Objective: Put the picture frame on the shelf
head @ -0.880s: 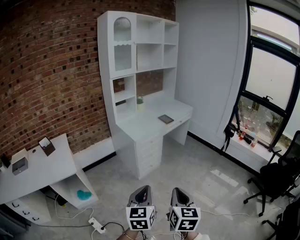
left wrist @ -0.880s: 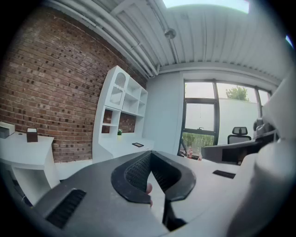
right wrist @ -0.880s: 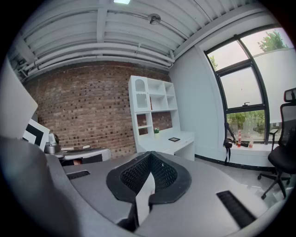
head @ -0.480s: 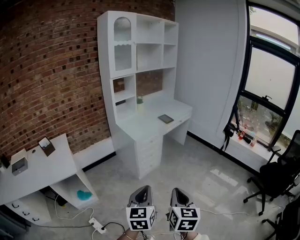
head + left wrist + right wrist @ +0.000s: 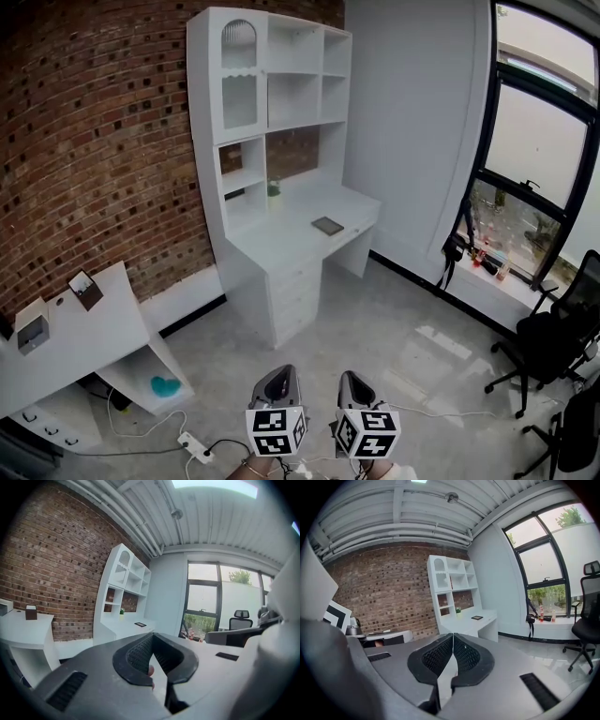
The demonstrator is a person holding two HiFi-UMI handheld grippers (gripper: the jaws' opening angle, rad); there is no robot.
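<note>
Resting on desk (image 5: 281,251), picture frame (image 5: 328,225) — far from left gripper (image 5: 280,375) and right gripper (image 5: 351,379), both pressed together.

The left claw (image 5: 284,373) and the right claw (image 5: 352,377) are side by side at the near edge of the head view, close but not touching. Both point away and slightly down. Each has its jaws closed together.

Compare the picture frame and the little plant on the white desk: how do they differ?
The picture frame lies flat; the plant stands upright. The picture frame is dark and sits toward the desk's front; the plant is green-topped, back by the shelf. Both rest on the white desk.
</note>
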